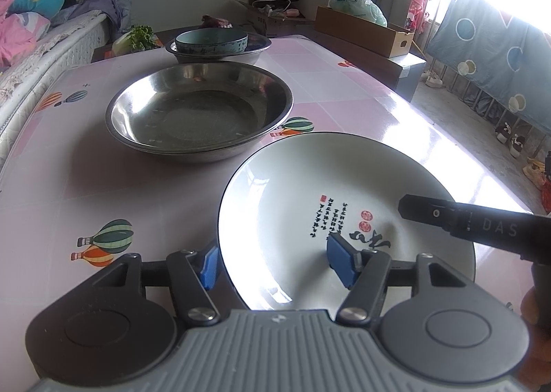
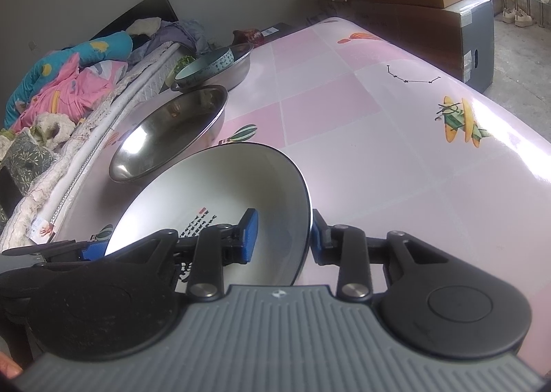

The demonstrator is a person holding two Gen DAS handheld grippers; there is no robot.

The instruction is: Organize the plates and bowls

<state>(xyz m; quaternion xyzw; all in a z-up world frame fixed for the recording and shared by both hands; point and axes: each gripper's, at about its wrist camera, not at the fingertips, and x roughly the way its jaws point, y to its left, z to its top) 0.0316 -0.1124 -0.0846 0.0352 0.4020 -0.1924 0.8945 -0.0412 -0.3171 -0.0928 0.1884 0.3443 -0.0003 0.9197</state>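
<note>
A white plate [image 1: 310, 192] with black script and red seals sits near the front of the pink table; it also shows in the right wrist view [image 2: 224, 182]. My left gripper [image 1: 275, 264] is open and straddles the plate's near left rim, one blue pad outside, one inside. My right gripper [image 2: 282, 237] is open and straddles the plate's right rim the same way; its finger shows in the left wrist view [image 1: 458, 216]. Behind the plate stands a steel basin [image 1: 199, 109]. Farther back a light blue bowl [image 1: 211, 40] sits inside another steel basin [image 1: 255, 49].
The pink checked tablecloth [image 2: 378, 151] has balloon prints. A bed with bedding [image 2: 69, 89] runs along the table's left side. Cardboard boxes [image 1: 361, 30] and a bag stand beyond the far right edge. Green vegetables [image 1: 141, 35] lie at the far left.
</note>
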